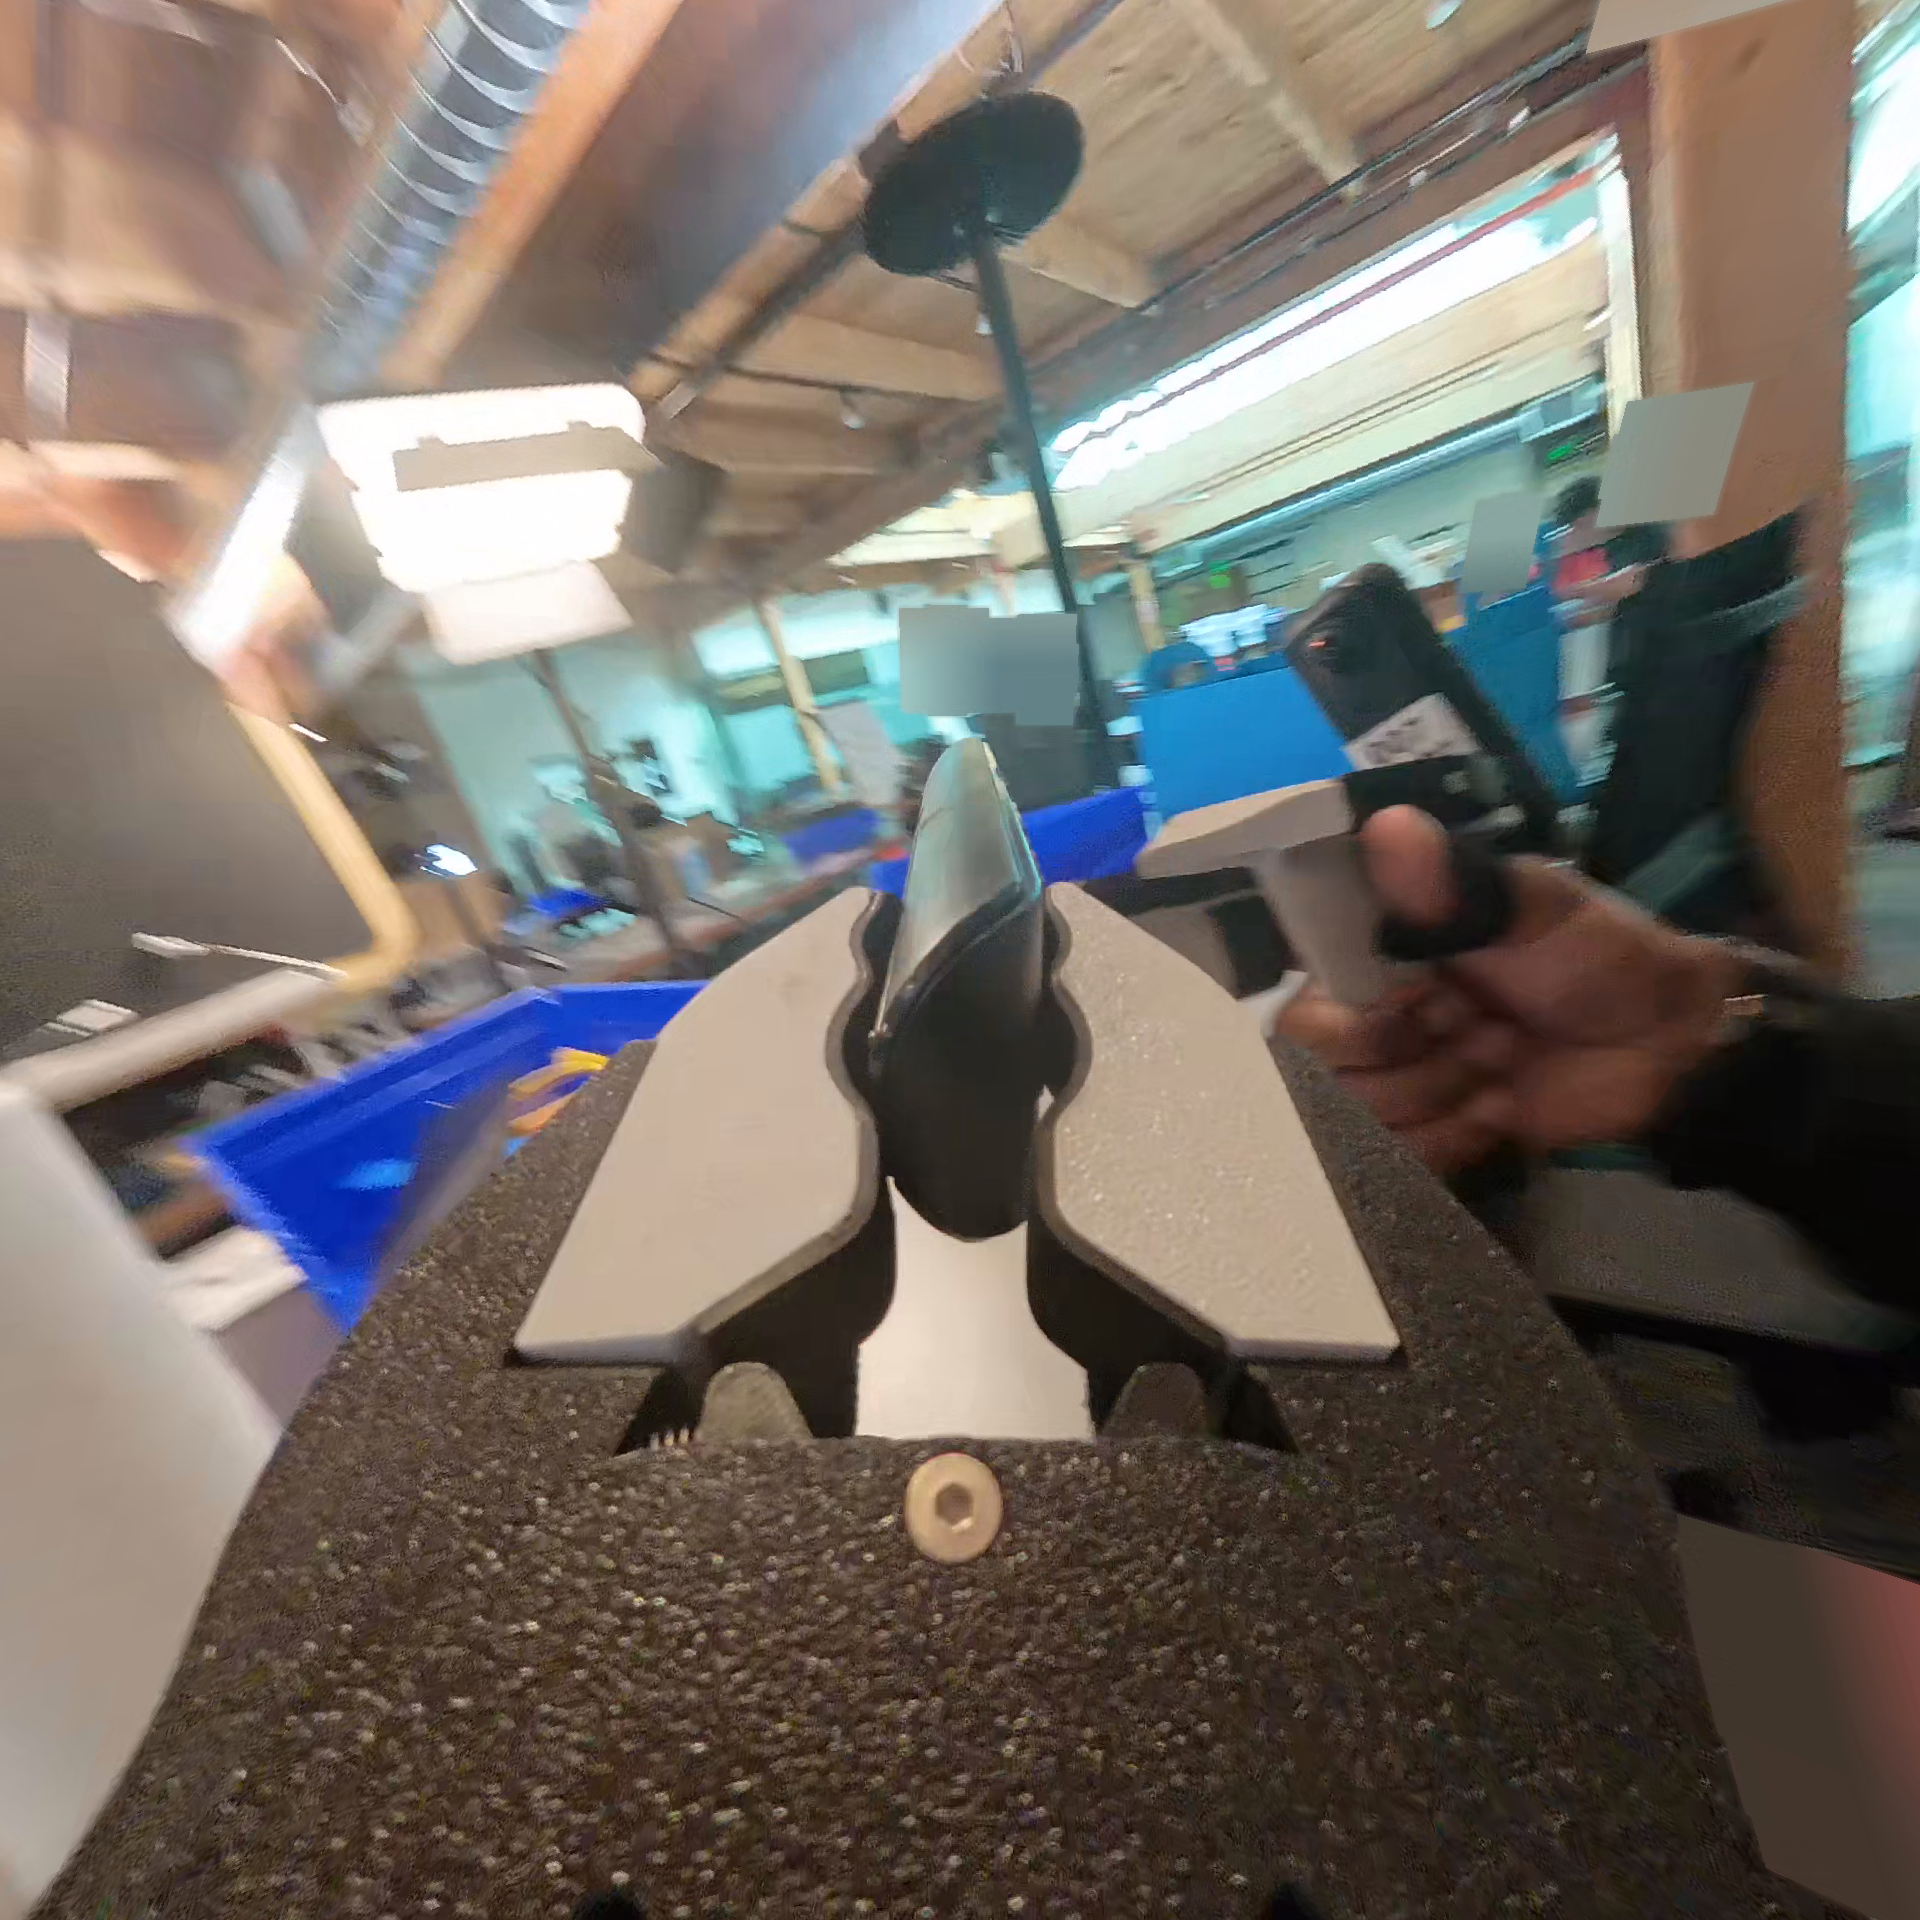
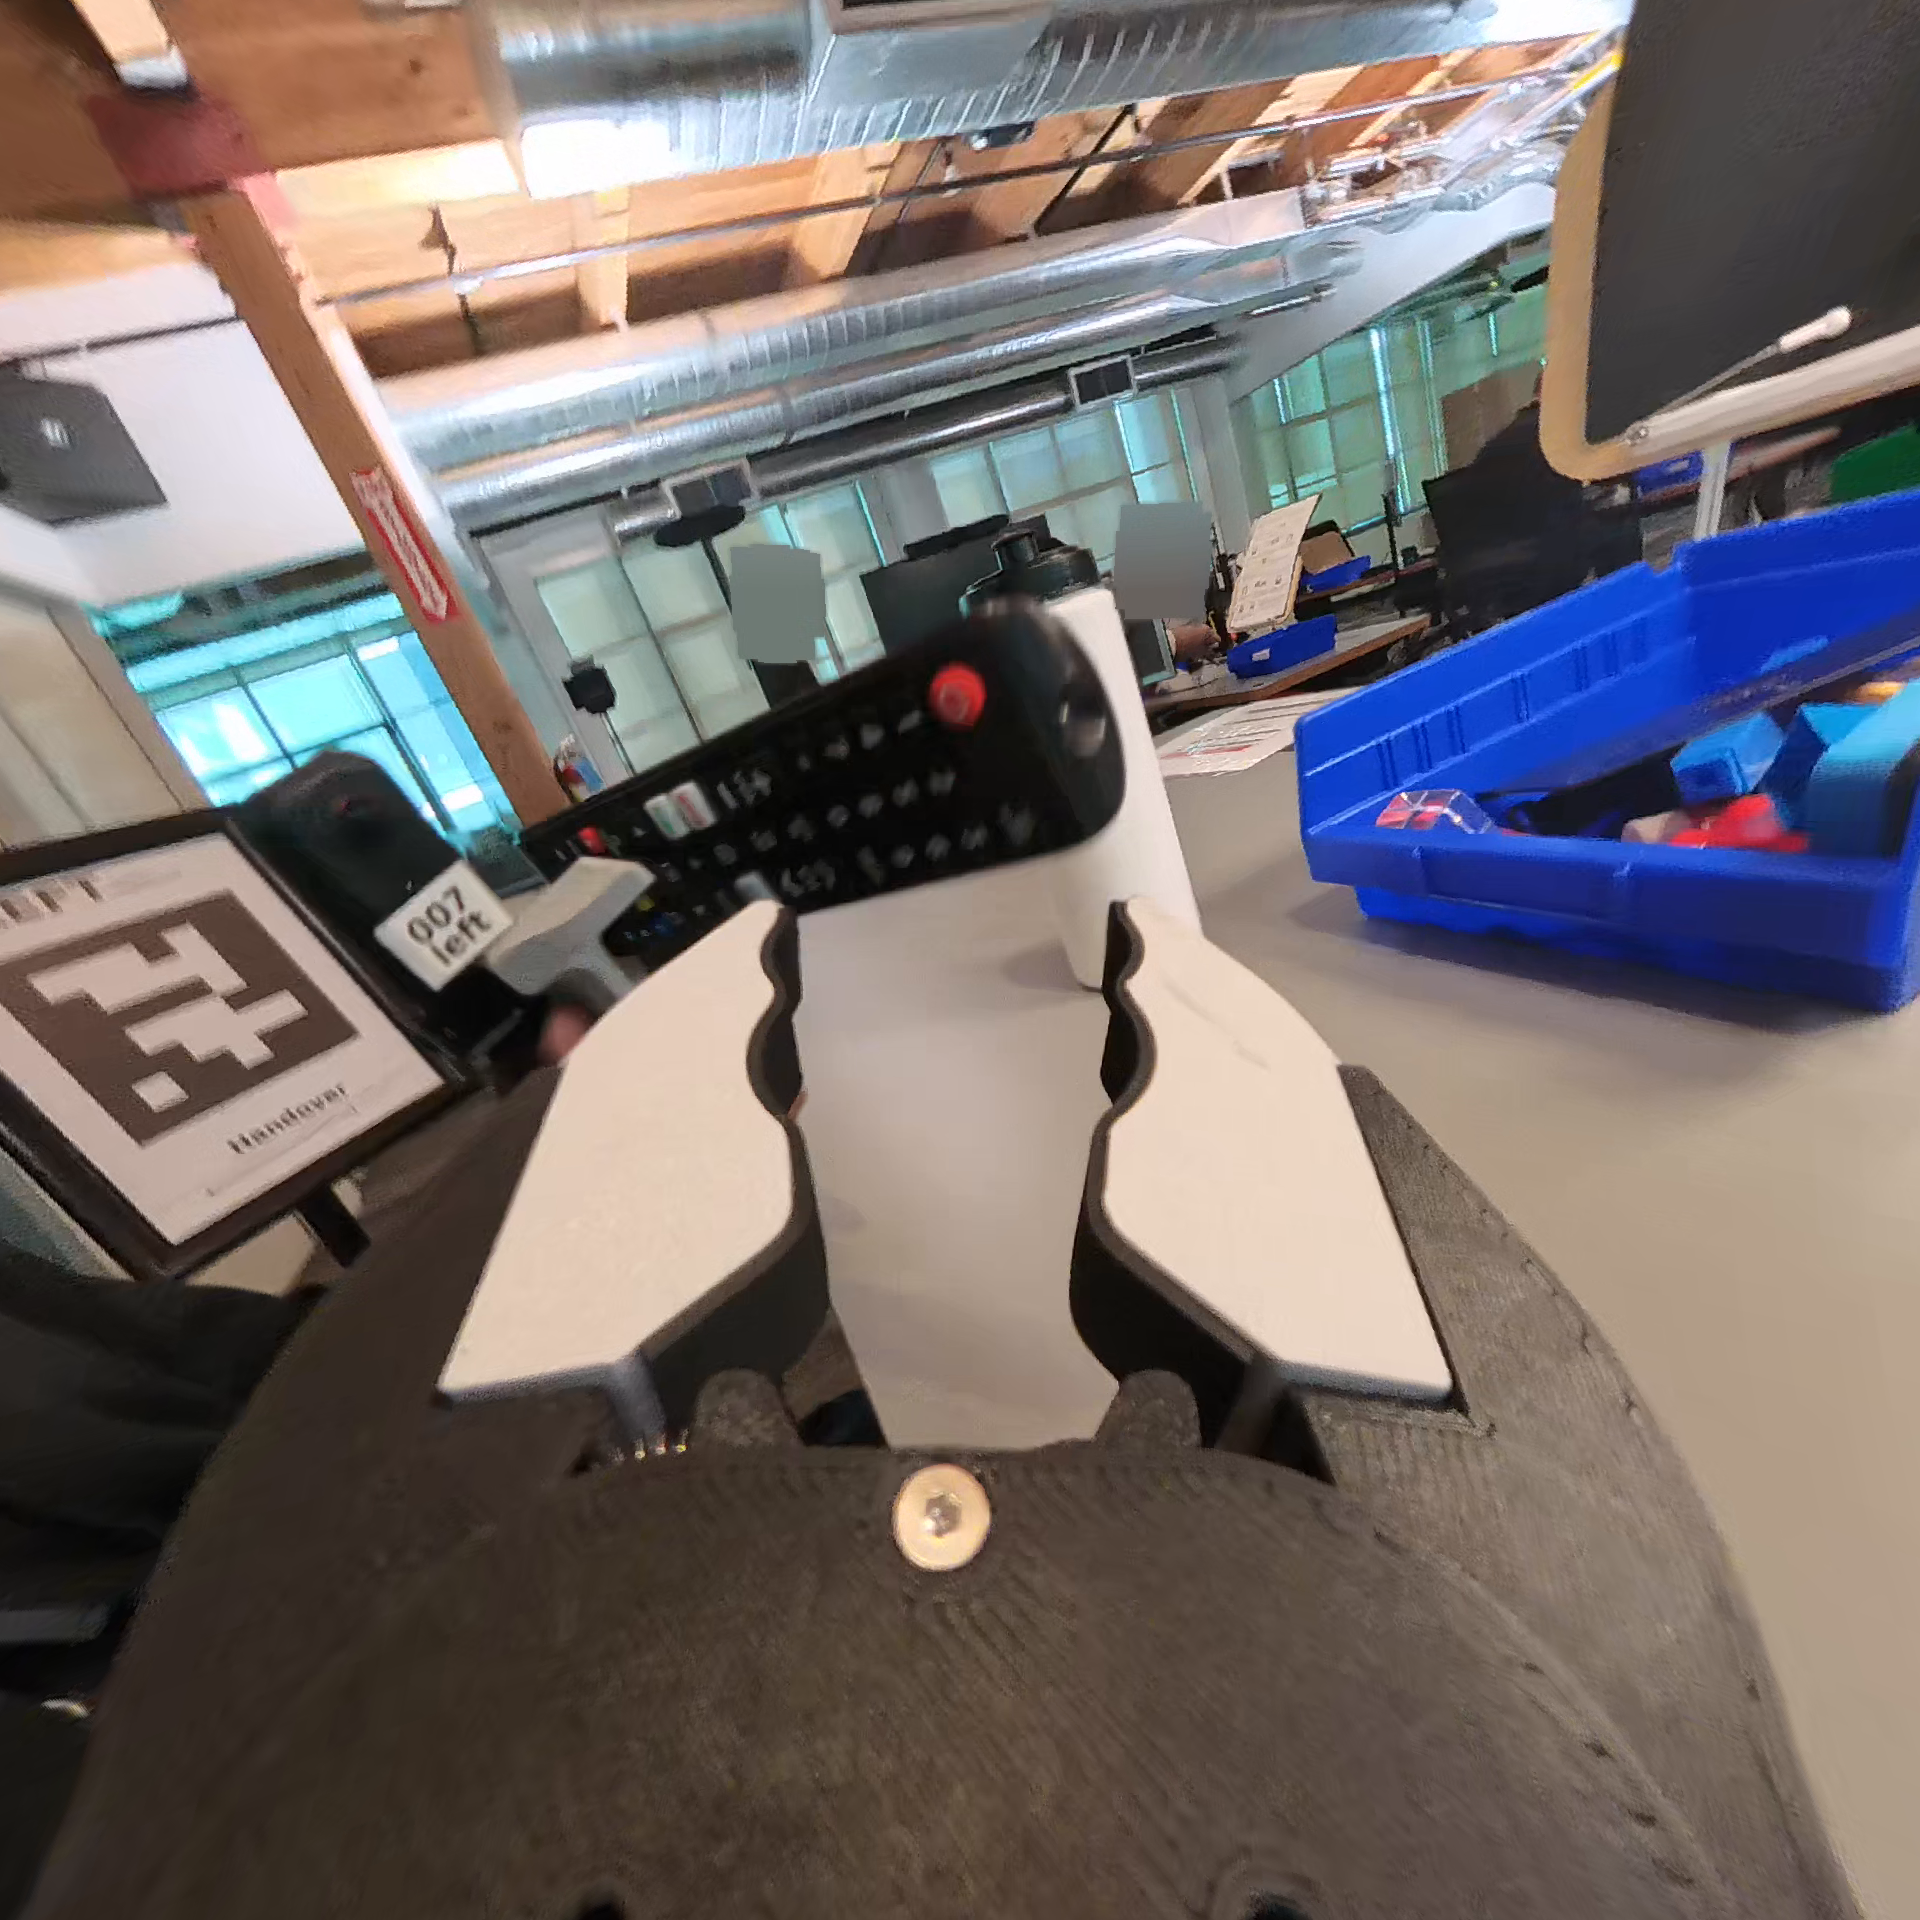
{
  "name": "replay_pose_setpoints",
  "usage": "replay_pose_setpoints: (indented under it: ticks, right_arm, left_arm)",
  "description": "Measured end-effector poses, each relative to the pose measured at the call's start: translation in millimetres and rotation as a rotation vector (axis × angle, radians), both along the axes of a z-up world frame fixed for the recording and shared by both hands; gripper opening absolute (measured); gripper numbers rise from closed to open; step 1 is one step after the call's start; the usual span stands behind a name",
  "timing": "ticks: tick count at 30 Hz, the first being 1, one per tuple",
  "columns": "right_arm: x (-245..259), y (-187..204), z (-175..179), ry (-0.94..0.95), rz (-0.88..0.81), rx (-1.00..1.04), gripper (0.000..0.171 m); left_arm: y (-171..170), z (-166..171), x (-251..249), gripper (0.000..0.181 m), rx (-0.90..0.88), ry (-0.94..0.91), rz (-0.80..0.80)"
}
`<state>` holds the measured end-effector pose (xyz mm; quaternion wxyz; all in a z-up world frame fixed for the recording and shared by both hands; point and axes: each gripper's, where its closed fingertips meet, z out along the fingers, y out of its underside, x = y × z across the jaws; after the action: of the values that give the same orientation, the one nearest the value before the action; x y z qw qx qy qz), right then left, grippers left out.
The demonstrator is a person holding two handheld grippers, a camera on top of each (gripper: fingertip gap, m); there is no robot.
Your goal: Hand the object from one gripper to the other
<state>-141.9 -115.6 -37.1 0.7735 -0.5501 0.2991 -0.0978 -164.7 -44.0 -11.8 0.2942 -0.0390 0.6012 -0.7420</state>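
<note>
Black remote control (image 1: 961,935) sits clamped edge-on between the left gripper (image 1: 958,925) fingers, while the right gripper (image 2: 951,935) fingers stand apart just below it.

Our left gripper (image 1: 956,935) has its fingers (image 1: 727,1122) pinched tight on what it holds, tilted upward. At its two o'clock, our right hand (image 1: 1507,1039) grips the right gripper (image 2: 951,935), fingers (image 2: 1247,1143) spread wide.

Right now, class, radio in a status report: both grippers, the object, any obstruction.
Left gripper shut on remote control. Right gripper open, empty, remote ahead of its fingertips. White cylinder stands behind the remote.
</note>
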Motion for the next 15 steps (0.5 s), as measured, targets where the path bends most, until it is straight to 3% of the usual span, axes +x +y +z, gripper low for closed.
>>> replay_pose_setpoints:
  ticks: [8, 11, 15]
  right_arm:
    - [-14.5, 36.5, 18.8, 0.174, 0.125, 0.205, 0.071]
    - [-11.1, 54.1, 25.8, 0.24, 0.163, 0.19, 0.076]
    - [1.7, 74.2, 10.5, 0.35, 0.165, 0.088, 0.073]
  left_arm:
    - [-3.4, -0.3, 16.5, 0.026, 0.244, -0.687, 0.481]
    - [-10.5, -12.0, 14.7, 0.026, 0.355, -0.928, 0.561]
    - [-21.4, -30.0, 2.7, 0.026, 0.388, -1.13, 0.509]
